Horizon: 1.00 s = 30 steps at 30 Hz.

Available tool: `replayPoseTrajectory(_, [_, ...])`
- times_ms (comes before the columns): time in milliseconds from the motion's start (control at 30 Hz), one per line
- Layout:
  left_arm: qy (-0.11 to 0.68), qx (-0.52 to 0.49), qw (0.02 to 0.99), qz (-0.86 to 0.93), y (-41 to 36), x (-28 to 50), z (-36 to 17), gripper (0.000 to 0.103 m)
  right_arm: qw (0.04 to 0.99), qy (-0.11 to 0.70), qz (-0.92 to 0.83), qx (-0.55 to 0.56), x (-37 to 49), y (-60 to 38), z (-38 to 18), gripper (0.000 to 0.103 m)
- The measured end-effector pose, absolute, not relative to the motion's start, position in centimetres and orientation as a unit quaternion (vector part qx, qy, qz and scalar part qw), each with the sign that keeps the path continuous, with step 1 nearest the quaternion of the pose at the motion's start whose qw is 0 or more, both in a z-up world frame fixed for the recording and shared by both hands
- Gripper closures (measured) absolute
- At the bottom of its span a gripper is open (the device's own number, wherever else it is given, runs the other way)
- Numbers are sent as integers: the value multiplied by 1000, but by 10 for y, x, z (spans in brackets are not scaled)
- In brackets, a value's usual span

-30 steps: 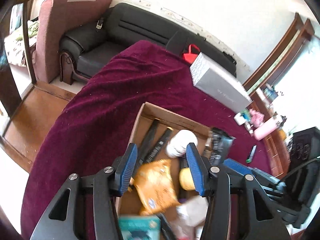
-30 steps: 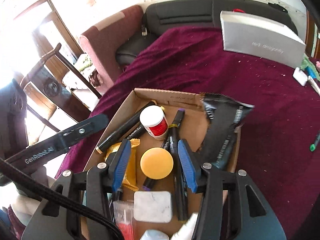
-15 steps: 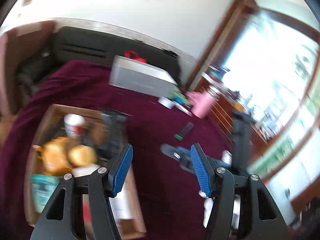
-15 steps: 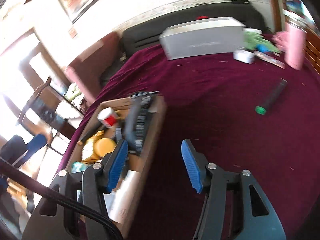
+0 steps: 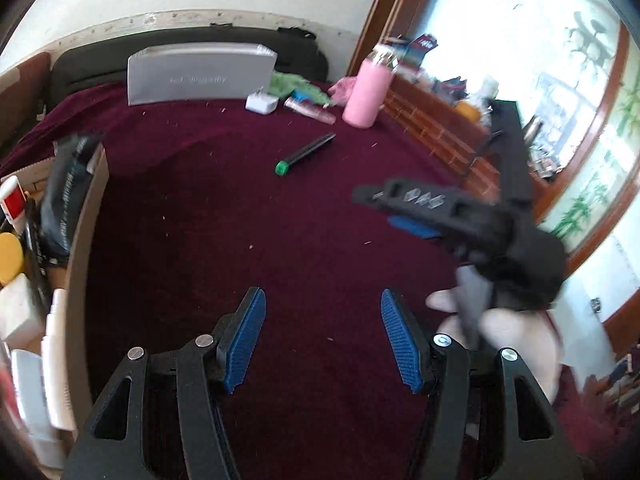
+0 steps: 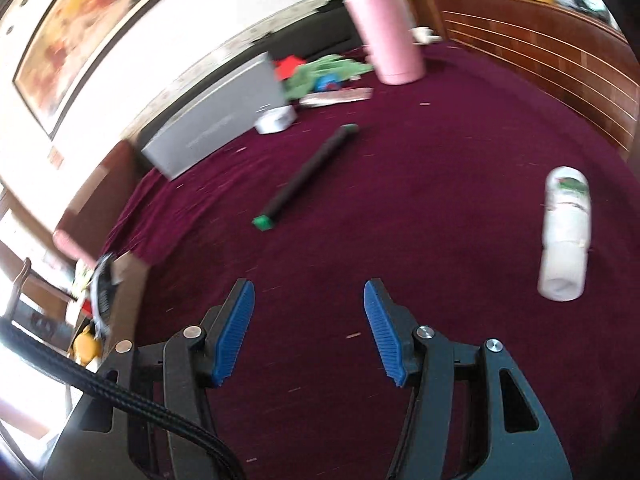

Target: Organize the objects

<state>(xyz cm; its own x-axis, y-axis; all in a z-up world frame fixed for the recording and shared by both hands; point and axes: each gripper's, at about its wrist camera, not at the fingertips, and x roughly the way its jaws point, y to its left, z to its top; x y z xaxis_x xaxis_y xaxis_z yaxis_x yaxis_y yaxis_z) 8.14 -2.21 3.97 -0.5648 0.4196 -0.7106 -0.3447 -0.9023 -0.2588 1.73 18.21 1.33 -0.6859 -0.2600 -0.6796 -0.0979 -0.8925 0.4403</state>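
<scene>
Tongs swing away from the box.
Both left tongs (image 5: 320,336) and right tongs (image 6: 308,330) hang released, empty; black marker (image 6: 306,174) at 12 o'clock looks next.

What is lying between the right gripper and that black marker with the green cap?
Nothing: only bare maroon cloth separates the open right gripper from the marker, seen in the right wrist view.

black marker (image 6: 308,174), green cap | lying flat | maroon cloth (image 6: 400,240), mid-table

Both wrist cameras look steeply down, sharing the black marker (image 5: 305,153).
</scene>
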Motion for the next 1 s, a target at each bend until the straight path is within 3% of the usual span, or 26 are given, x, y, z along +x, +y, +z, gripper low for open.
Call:
replayPoseTrajectory(167, [-42, -423, 188, 885, -19, 63, 16, 49, 38, -252, -876, 410, 9, 193, 5, 47])
replayPoseTrajectory(367, [-100, -441, 184, 873, -36, 49, 1, 49, 42, -247, -874, 415, 11, 195, 2, 43])
replayPoseTrajectory(467, [-96, -441, 194, 871, -33, 50, 1, 37, 40, -237, -878, 415, 12, 190, 2, 41])
replayPoseTrajectory(600, [-76, -441, 210, 869, -24, 50, 1, 22, 47, -227, -882, 410, 12, 186, 2, 32])
replayPoseTrajectory(867, [-118, -435, 244, 859, -33, 48, 1, 12, 70, -238, -886, 392, 12, 184, 0, 14])
replayPoseTrajectory(933, [-127, -433, 250, 856, -35, 46, 1, 11, 97, -264, -881, 381, 10, 188, -2, 4])
replayPoseTrajectory(1000, [-137, -432, 256, 854, -38, 45, 1, 10, 110, -290, -875, 372, 10, 194, -4, 0])
